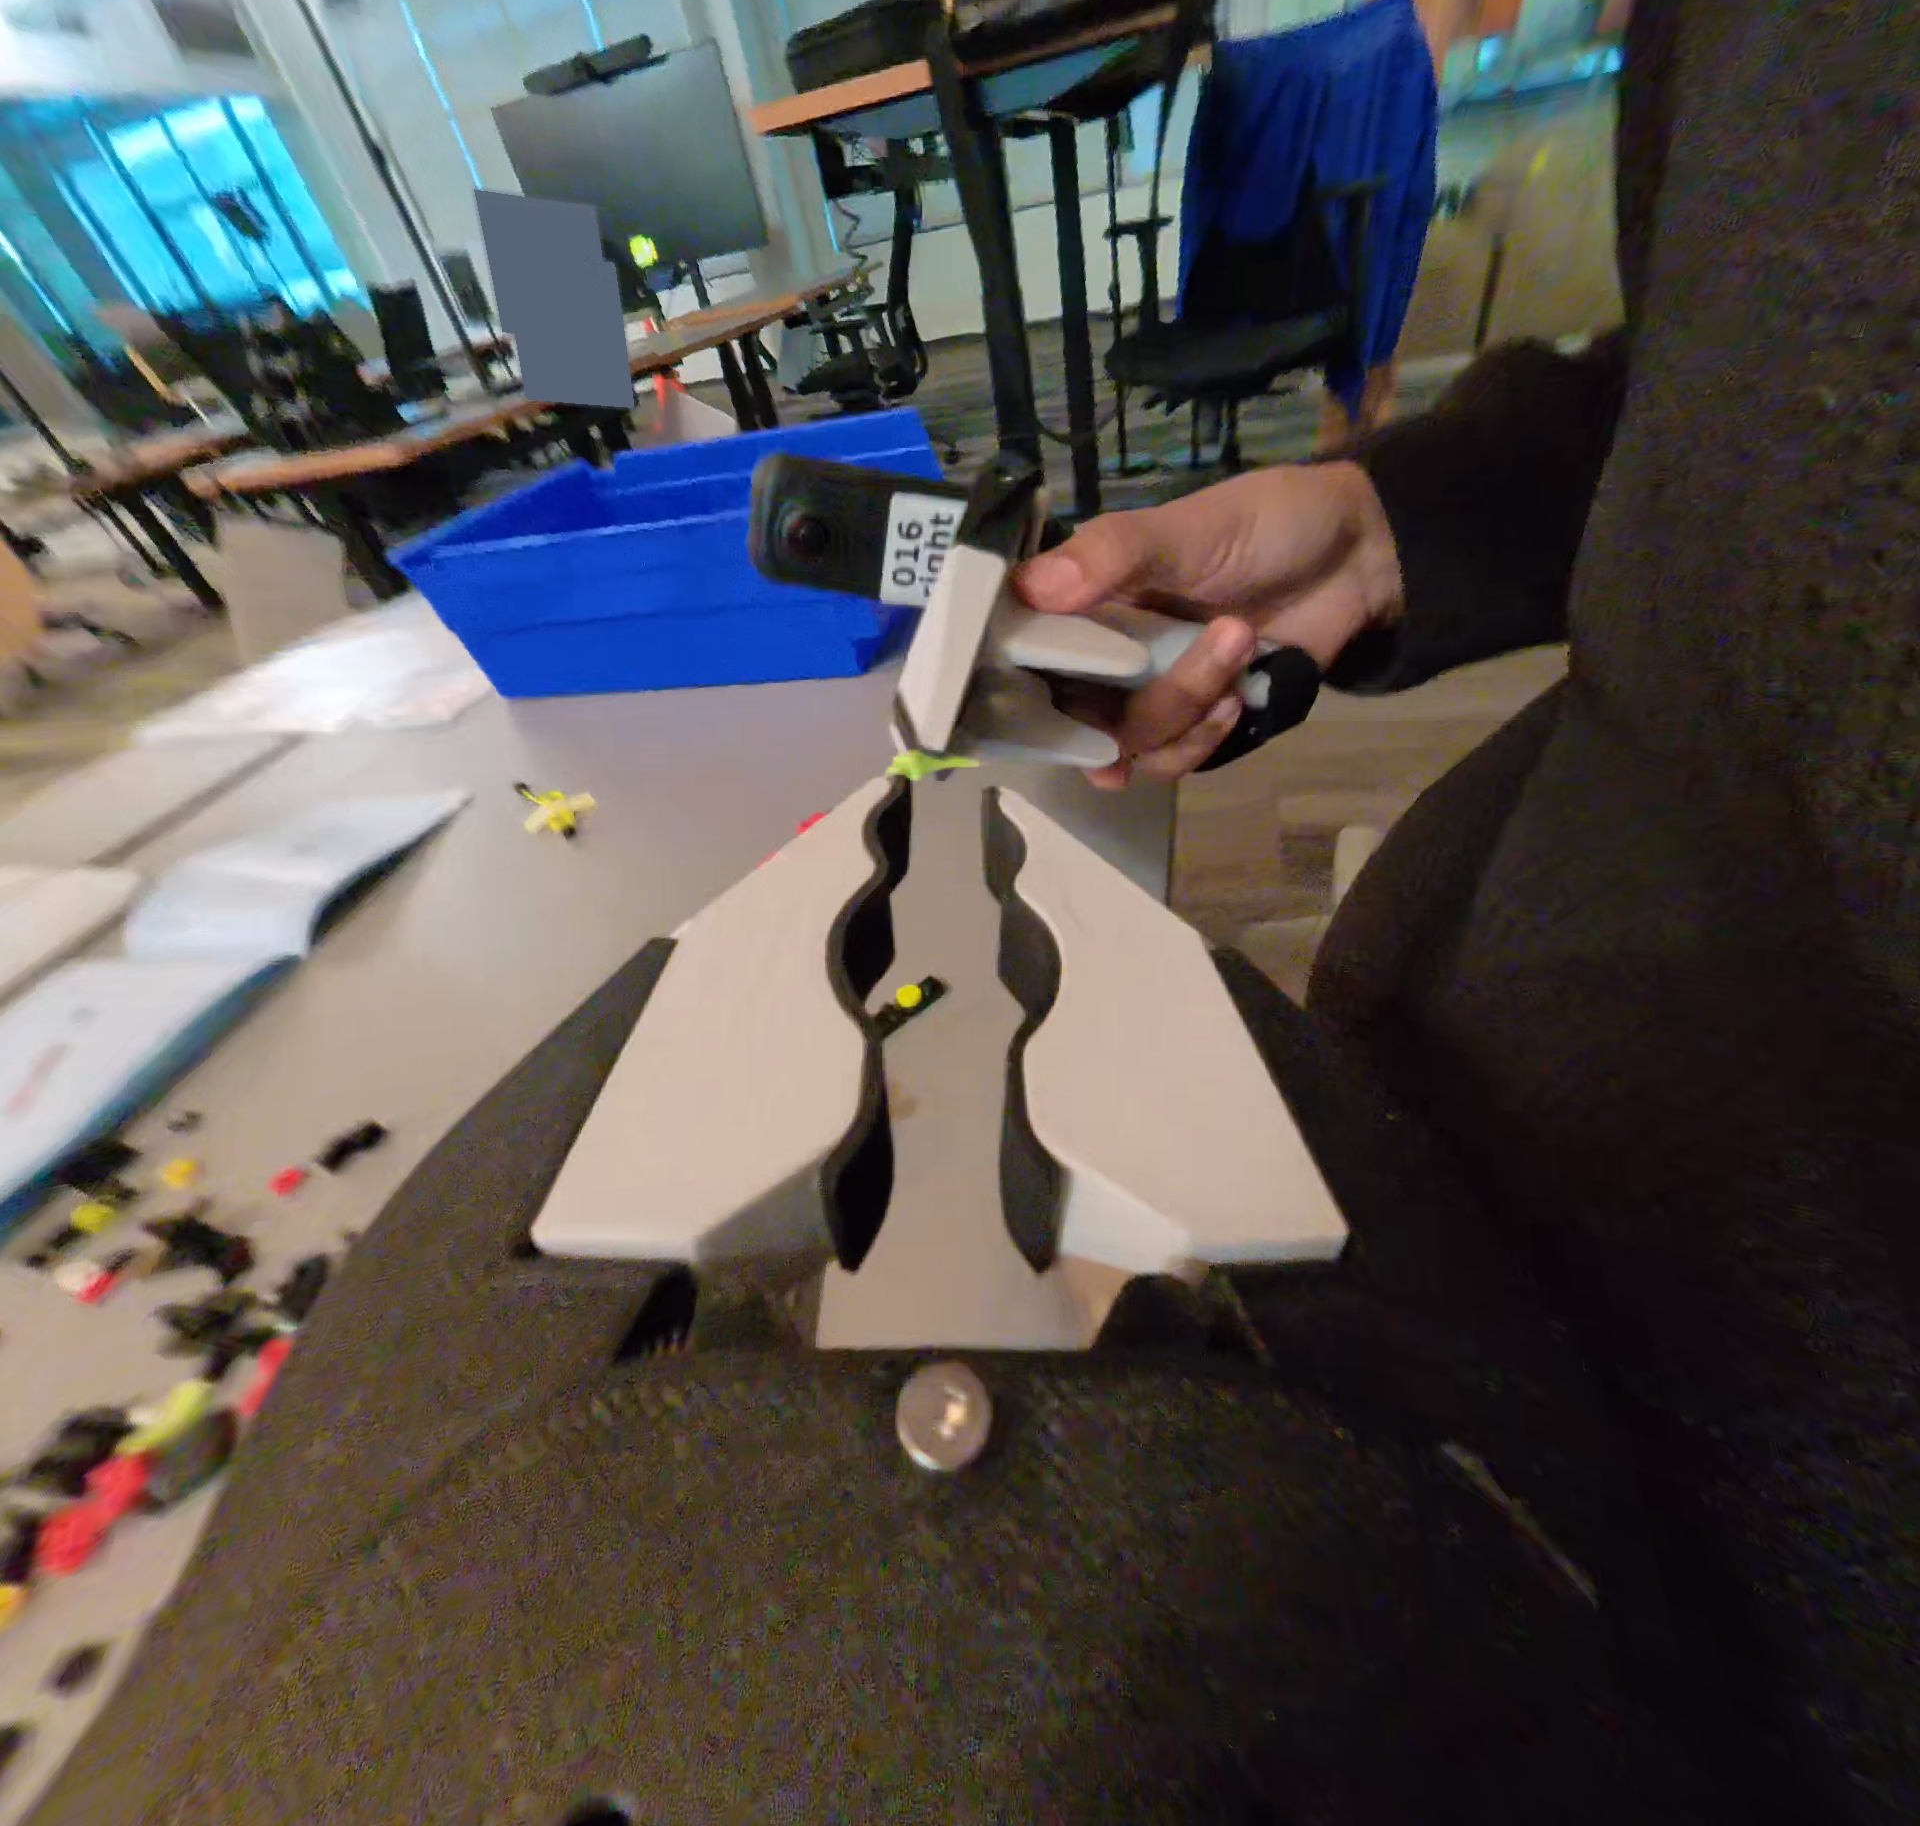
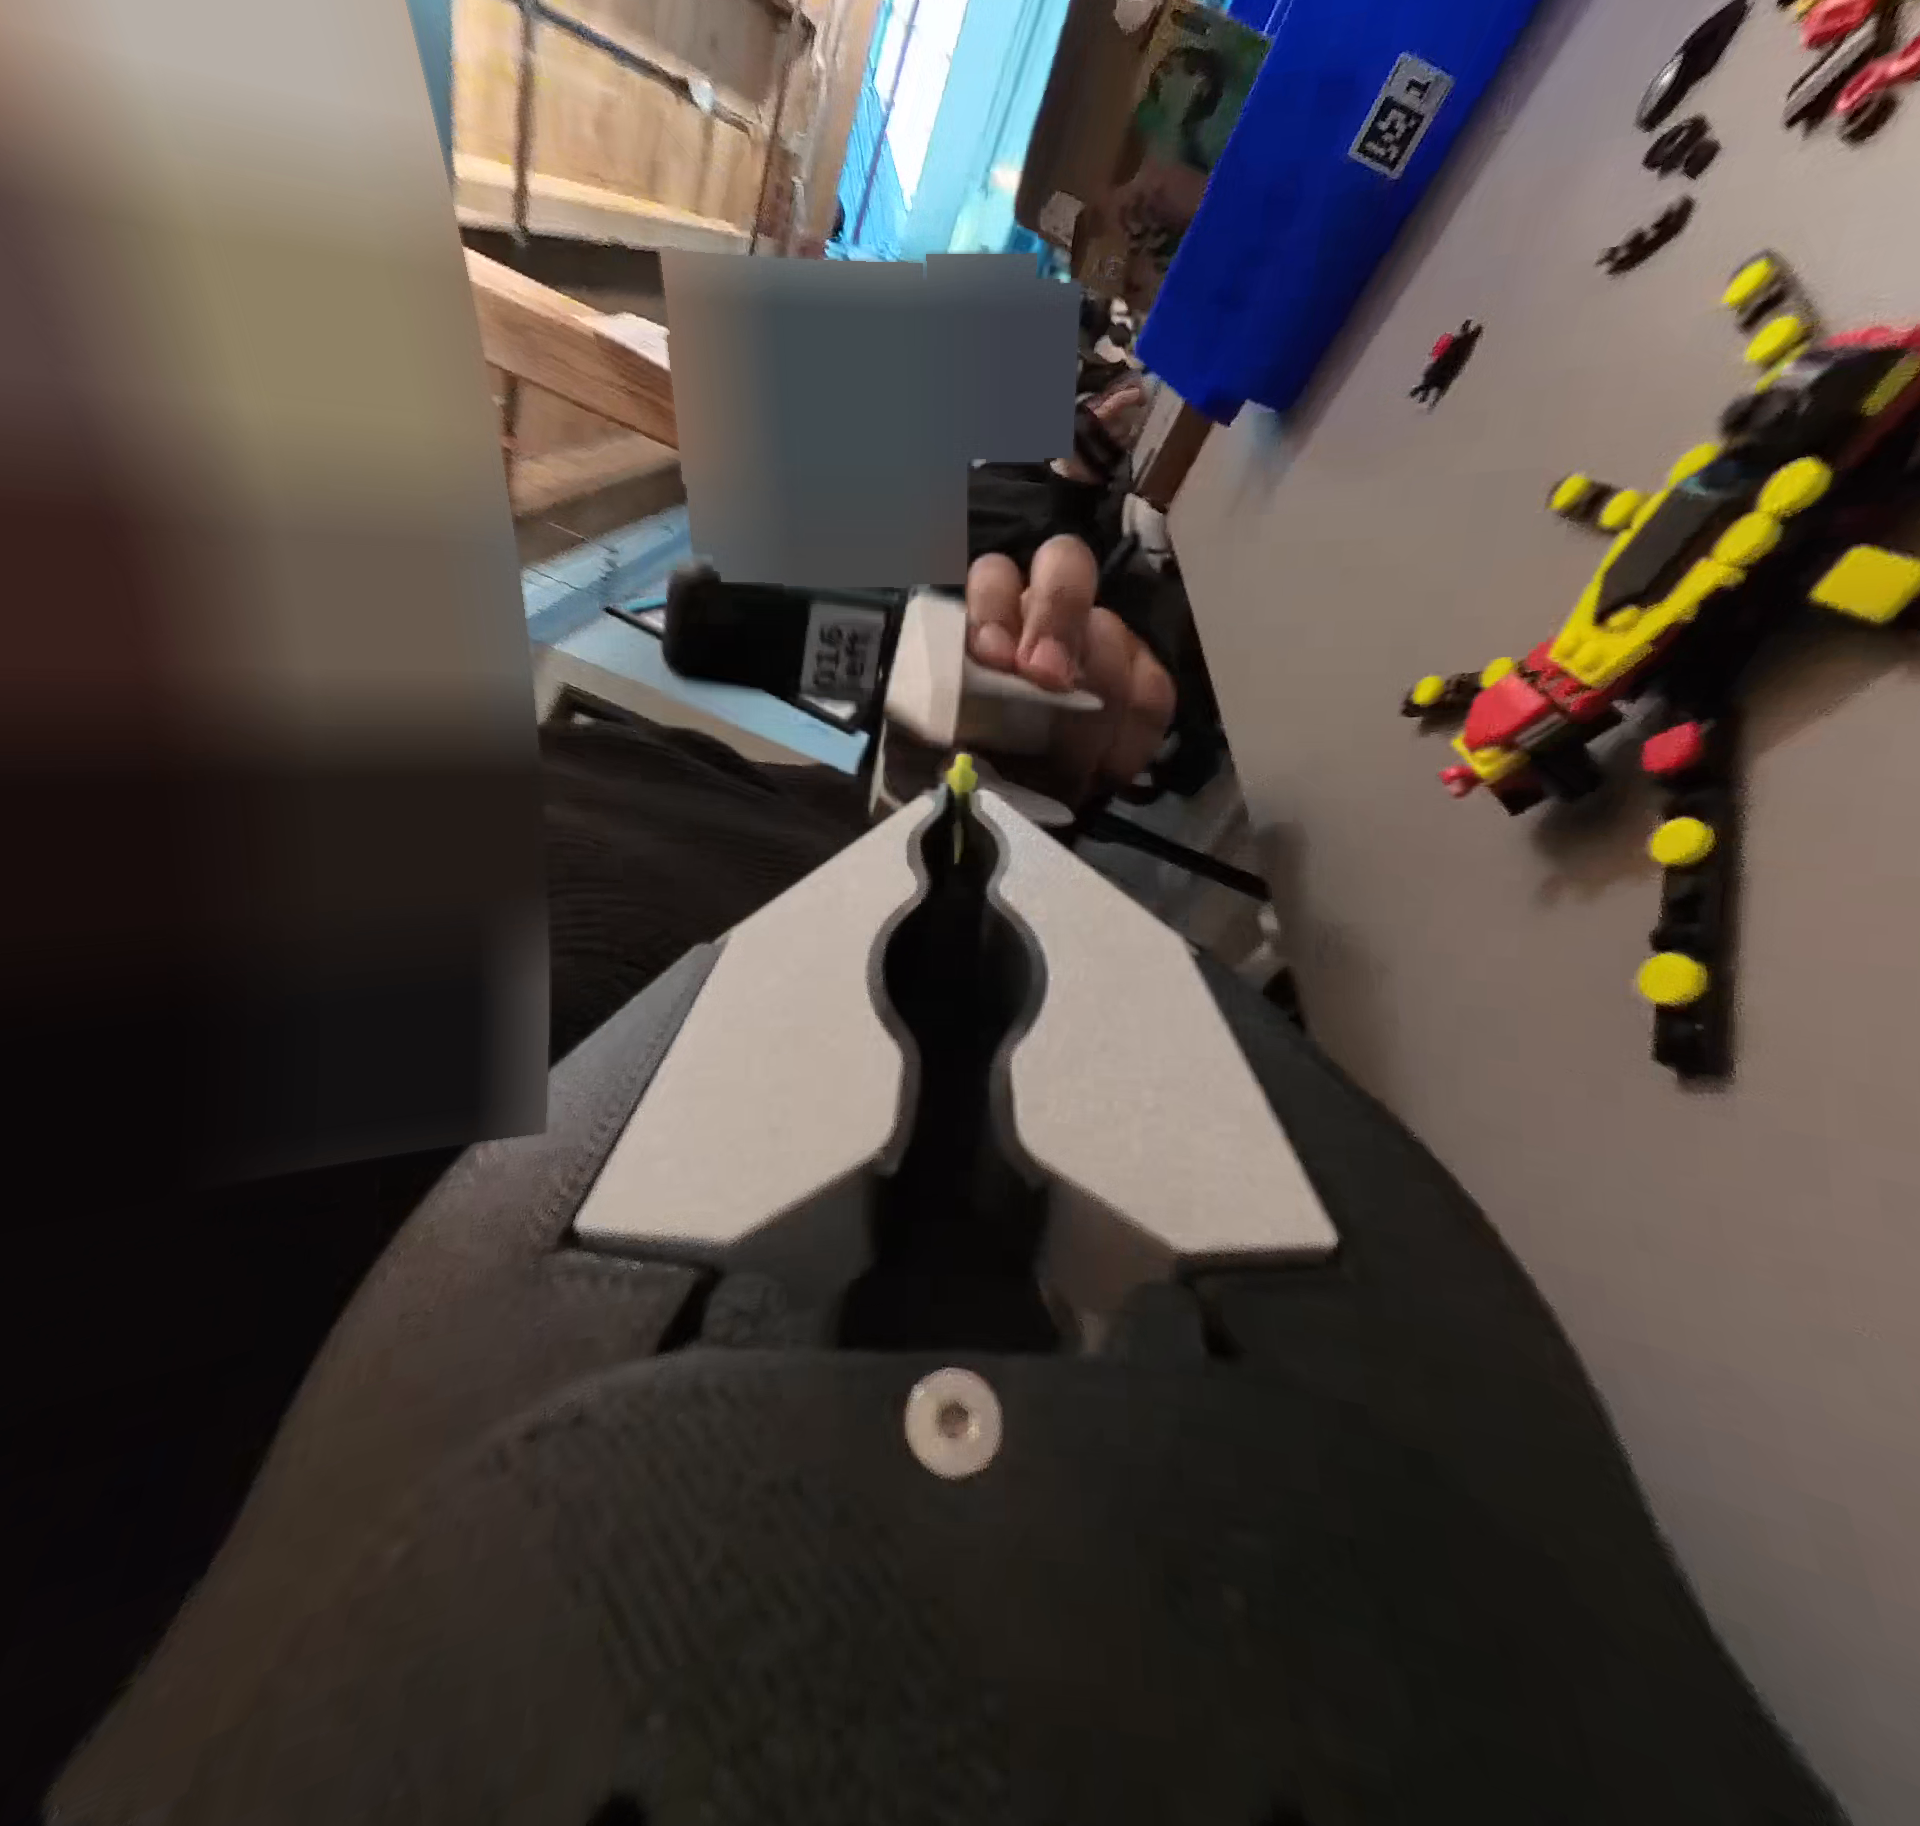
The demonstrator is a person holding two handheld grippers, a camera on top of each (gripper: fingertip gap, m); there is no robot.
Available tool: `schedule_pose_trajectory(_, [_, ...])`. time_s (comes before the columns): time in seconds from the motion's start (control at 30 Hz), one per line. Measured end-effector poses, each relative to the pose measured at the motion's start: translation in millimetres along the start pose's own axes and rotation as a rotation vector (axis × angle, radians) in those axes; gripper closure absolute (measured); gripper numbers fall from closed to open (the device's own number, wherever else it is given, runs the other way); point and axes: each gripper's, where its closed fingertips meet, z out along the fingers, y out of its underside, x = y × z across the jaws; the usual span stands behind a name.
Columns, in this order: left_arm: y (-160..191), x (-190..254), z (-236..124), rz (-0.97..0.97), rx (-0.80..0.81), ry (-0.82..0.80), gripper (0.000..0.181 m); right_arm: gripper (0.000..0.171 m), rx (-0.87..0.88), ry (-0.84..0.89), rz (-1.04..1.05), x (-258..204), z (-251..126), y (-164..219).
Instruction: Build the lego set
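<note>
My right gripper (image 2: 961, 815) is shut on a thin lime-green lego piece (image 2: 961, 777) at its tips. In the left wrist view the right gripper (image 1: 920, 742) points down, with the lime-green piece (image 1: 932, 764) sticking out just in front of my left gripper (image 1: 943, 791). The left gripper's jaws stand apart and hold nothing. A partly built red, yellow and black lego model (image 2: 1662, 623) lies on the grey table (image 2: 1403, 945). A small black piece with a yellow stud (image 1: 910, 997) lies on the table below the left fingers.
A blue bin (image 1: 644, 581) stands at the back of the table. Open instruction booklets (image 1: 218, 914) lie at the left. Several loose black, red and yellow pieces (image 1: 156, 1257) are scattered at the lower left. A small yellow and black assembly (image 1: 556, 810) lies mid-table.
</note>
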Motion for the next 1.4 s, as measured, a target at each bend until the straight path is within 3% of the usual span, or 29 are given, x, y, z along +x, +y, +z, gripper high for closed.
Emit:
schedule_pose_trajectory(0.17, [5.8, -4.6, -0.6, -0.213, -0.012, 0.08, 0.155, 0.171, -0.098, -0.026, 0.001, -3.9, 6.6, 14.9])
schedule_pose_trajectory(0.4, [12.8, 15.1, 2.0, -0.141, -0.063, 0.152, 0.173, 0.171, -0.166, -0.007, 0.037, 3.1, 11.7, 27.6])
schedule_pose_trajectory(0.77, [14.5, 19.2, -0.1, -0.146, -0.07, 0.195, 0.181, 0.171, -0.158, -0.06, 0.105, 1.1, 12.3, 28.6])
schedule_pose_trajectory(1.4, [15.0, 22.5, -0.2, -0.13, -0.066, 0.207, 0.172, 0.171, -0.162, -0.047, 0.147, 6.5, 12.3, 30.6])
